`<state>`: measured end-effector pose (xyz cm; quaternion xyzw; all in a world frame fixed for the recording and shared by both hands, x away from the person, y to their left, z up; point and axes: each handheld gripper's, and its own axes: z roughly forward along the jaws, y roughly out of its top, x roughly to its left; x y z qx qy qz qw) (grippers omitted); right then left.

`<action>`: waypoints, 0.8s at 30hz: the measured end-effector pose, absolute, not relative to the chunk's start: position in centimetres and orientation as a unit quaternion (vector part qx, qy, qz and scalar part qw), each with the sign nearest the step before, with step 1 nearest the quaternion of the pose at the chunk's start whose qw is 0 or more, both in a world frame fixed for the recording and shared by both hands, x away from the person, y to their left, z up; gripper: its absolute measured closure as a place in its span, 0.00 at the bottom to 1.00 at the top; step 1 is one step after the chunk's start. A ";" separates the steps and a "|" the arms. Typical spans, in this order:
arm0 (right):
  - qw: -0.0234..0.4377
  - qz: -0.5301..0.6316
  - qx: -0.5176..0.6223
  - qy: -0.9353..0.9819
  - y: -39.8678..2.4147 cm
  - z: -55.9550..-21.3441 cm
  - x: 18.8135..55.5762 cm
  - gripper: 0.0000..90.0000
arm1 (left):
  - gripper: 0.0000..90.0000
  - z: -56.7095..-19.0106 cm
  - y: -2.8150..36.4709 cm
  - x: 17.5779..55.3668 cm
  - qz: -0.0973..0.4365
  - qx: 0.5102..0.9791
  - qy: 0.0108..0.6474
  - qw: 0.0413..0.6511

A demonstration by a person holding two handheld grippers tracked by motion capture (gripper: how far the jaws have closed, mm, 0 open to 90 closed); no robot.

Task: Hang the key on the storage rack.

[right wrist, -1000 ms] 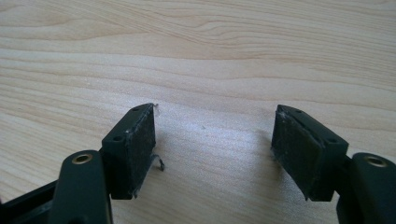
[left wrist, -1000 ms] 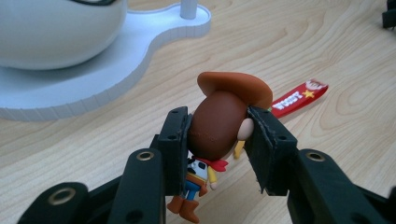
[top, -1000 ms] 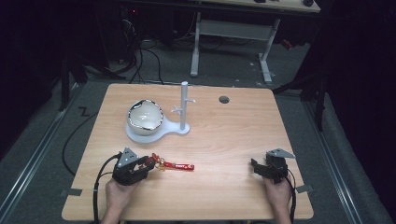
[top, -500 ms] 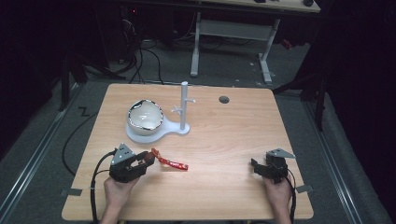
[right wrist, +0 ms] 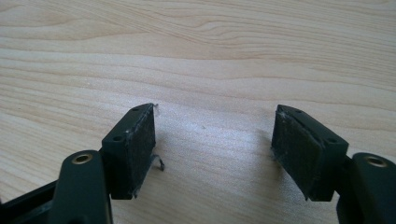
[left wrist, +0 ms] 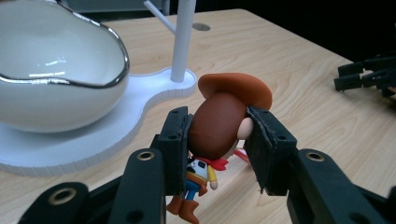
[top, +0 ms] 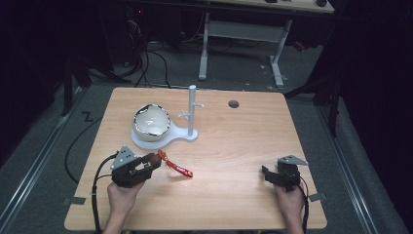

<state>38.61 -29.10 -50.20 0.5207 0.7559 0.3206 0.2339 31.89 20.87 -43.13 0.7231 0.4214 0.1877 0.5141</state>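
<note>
A: Pinching what, the left gripper [left wrist: 215,140]?

B: It is squeezing the small brown-hatted cowboy figurine [left wrist: 219,126] by its head, near the white stand base [top: 165,139]; its red strap [top: 178,168] is trailing.

A: Handling?

B: Probably light, hard, slippery plastic. The right gripper [right wrist: 215,149] is resting spread, well apart.

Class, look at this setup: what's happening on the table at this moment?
A person holds a tool in each hand. The left tool is shut on a small cowboy figurine by its head; a red strap trails from it onto the wooden table. Just beyond sits a white bowl on a white stand. The right tool rests open with nothing between its pads.
</note>
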 end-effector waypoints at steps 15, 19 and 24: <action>0.235 0.321 0.521 0.756 -29.1 -50.2 38.6 0.34 | 0.67 -40.9 20.7 32.7 0.193 0.710 0.411 0.538; 0.234 0.321 0.521 0.756 -29.1 -50.2 38.6 0.34 | 0.67 -40.3 20.6 32.9 0.199 0.709 0.407 0.540; 0.234 0.321 0.520 0.756 -29.1 -50.2 38.6 0.34 | 0.67 -39.8 20.5 33.2 0.197 0.705 0.407 0.547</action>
